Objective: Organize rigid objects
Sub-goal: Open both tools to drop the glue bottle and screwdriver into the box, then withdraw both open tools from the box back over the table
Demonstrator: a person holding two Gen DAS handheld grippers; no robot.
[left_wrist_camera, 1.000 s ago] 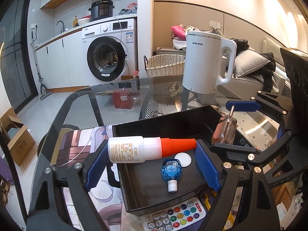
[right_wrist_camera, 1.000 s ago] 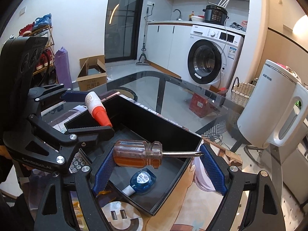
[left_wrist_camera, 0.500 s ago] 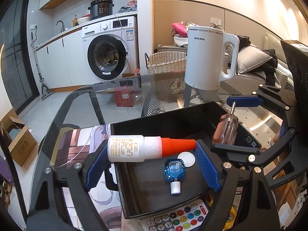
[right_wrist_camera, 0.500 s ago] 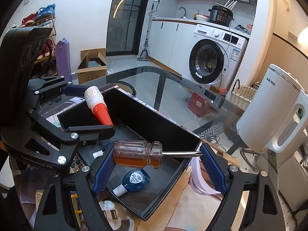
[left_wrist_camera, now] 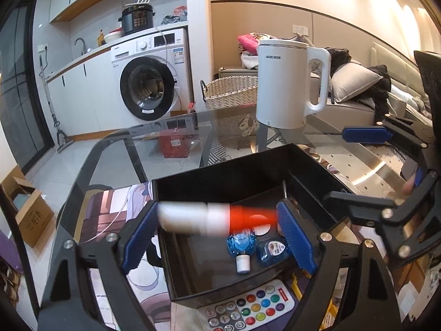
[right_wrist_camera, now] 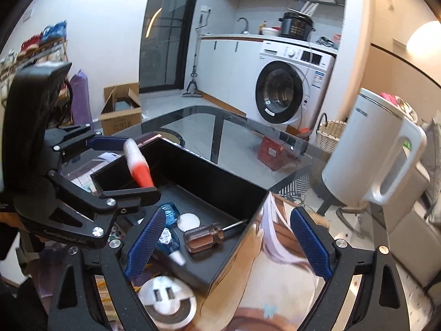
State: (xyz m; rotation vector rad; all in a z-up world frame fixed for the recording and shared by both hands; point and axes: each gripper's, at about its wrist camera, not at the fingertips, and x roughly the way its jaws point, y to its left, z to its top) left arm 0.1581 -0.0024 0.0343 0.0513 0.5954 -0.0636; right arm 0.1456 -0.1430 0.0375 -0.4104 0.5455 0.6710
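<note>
A white glue bottle with an orange cap lies crosswise between the blue pads of my left gripper. It is motion-blurred and looks loose as the jaws are opening, above a black box. In the right wrist view the same bottle hangs in the left gripper over the box. My right gripper has nothing in its jaws, which are opening wide. The brown-handled screwdriver lies on the box floor below it. Two small blue bottles and a white disc also lie inside.
A white kettle stands on the glass table behind the box. A remote with coloured buttons lies in front of the box, a round white USB socket beside it. A printed mat covers the table to the right.
The right gripper's jaws have spread and the screwdriver has dropped from them into the box. The glue bottle has turned blurred and sits slightly lower between the left pads.
</note>
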